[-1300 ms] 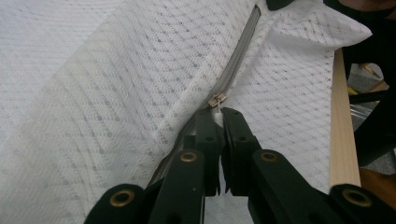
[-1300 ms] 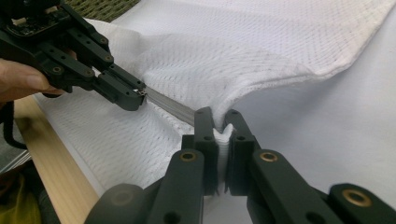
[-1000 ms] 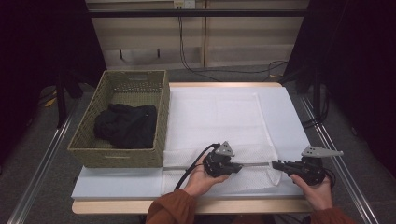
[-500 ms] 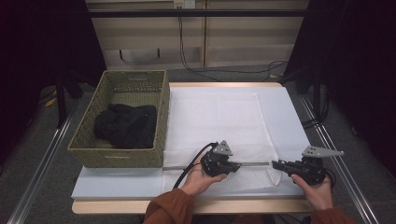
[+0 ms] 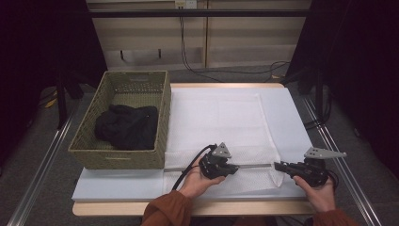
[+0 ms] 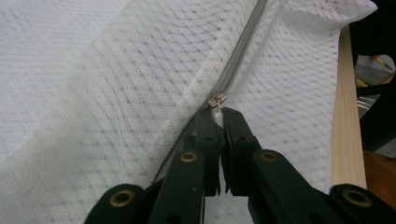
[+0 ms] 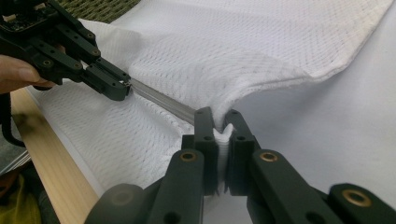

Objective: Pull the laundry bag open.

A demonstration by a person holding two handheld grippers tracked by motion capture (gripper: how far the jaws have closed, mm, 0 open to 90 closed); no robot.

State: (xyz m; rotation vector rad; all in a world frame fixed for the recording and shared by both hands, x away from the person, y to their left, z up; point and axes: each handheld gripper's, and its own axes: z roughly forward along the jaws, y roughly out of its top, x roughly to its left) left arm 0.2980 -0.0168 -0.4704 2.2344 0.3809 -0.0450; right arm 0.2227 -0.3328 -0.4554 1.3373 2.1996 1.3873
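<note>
A pale table [image 5: 117,186] with a light wooden front edge sits in a dim room; dark curtains hang to either side of it, beige panels [image 5: 244,44] with trailing black cables stand behind it, and grey floor with metal rails runs along both flanks. Taking the woven olive basket [image 5: 89,150] as landmark: it stands on the table's left part, and a crumpled black garment [image 5: 126,126] lies inside it; just right of the basket, touching its long side, spreads the white mesh laundry bag [image 5: 221,117], flat across the tabletop; its grey zipper [image 5: 254,165] runs along the near edge, away from the basket's front corner.

Now the left gripper [image 5: 231,168], close to the basket's near right corner, has its jaws pinched tight on the zipper pull [image 6: 217,101]; in the left gripper view the little metal slider sits right at the jaw tips, the mesh puckering up around it. The right gripper [image 5: 277,165], well apart from the basket at the zipper's far end, is clamped on a bunched fold of the mesh at the bag's corner [image 7: 223,133]; the zipper tape stretches taut between the two grippers; rust-orange sleeves [image 5: 167,214] come in at the bottom edge.
</note>
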